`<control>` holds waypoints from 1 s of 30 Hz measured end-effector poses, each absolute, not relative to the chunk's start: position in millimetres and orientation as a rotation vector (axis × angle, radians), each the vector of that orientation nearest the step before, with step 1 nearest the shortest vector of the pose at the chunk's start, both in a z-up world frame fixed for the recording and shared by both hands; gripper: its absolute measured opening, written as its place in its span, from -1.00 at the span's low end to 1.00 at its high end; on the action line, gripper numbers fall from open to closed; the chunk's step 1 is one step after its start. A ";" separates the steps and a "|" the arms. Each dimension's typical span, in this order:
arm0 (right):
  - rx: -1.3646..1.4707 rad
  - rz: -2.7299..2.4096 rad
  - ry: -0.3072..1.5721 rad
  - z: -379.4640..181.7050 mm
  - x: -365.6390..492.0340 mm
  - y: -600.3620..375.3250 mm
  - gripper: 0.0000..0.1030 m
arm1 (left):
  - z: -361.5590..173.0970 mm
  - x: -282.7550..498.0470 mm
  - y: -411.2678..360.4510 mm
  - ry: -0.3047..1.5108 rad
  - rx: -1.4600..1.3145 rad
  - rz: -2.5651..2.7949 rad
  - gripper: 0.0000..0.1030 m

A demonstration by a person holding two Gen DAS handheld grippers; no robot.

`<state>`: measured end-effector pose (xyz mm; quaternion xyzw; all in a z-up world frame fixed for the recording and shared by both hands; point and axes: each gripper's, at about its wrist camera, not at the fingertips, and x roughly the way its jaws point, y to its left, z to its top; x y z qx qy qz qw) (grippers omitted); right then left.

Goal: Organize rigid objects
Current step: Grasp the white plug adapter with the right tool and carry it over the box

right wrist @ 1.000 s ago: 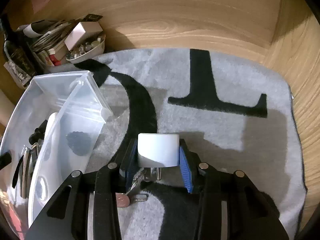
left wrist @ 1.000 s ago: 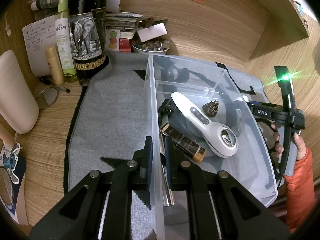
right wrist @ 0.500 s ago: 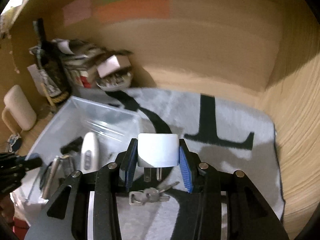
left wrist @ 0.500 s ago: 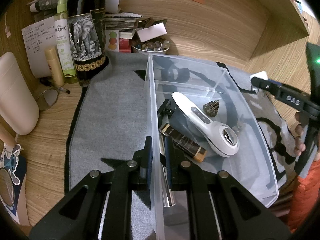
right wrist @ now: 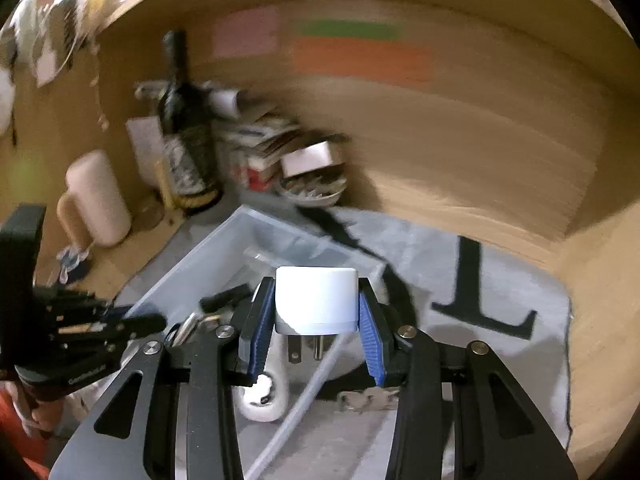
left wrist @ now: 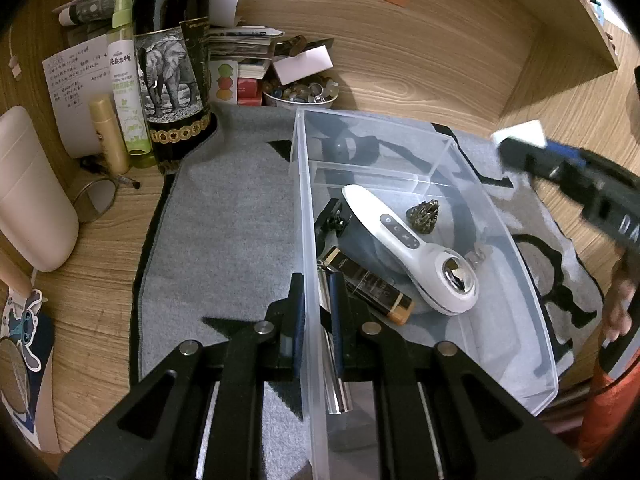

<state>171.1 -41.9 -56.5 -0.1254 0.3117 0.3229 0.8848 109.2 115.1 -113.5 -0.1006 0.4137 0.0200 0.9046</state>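
Observation:
My left gripper (left wrist: 316, 312) is shut on the left wall of a clear plastic bin (left wrist: 304, 208), which stands on a grey mat. In the bin lie a white handheld device (left wrist: 408, 244), a dark tube with a gold cap (left wrist: 368, 284), a black clip and a small spiky metal piece (left wrist: 424, 214). My right gripper (right wrist: 316, 312) is shut on a white plug adapter (right wrist: 316, 298), prongs down, held in the air above the bin (right wrist: 224, 256). It also shows in the left wrist view (left wrist: 520, 134), over the bin's right edge.
A wine bottle with an elephant label (left wrist: 172, 64), a green spray bottle (left wrist: 126, 80), a cream mug (left wrist: 28, 188), papers and a bowl of trinkets (left wrist: 302, 92) crowd the back left. Wooden walls close the back and right. A set of keys (right wrist: 366, 398) lies on the mat.
My right gripper has lifted the plug adapter off the mat and carried it left, up over the bin. My left gripper has kept its hold on the bin wall.

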 end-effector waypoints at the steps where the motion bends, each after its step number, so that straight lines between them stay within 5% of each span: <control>1: -0.273 0.682 0.657 -60.0 170.3 -36.6 -0.30 | -113.5 109.2 115.3 0.854 -0.209 0.041 -0.80; 14: -0.343 0.791 0.853 -105.6 177.9 4.3 -0.30 | -112.8 109.7 114.8 0.853 -0.214 0.039 -0.81; 30: -0.330 0.761 0.802 -86.3 182.7 -10.6 -0.12 | -113.0 109.9 113.8 0.853 -0.219 0.039 -0.81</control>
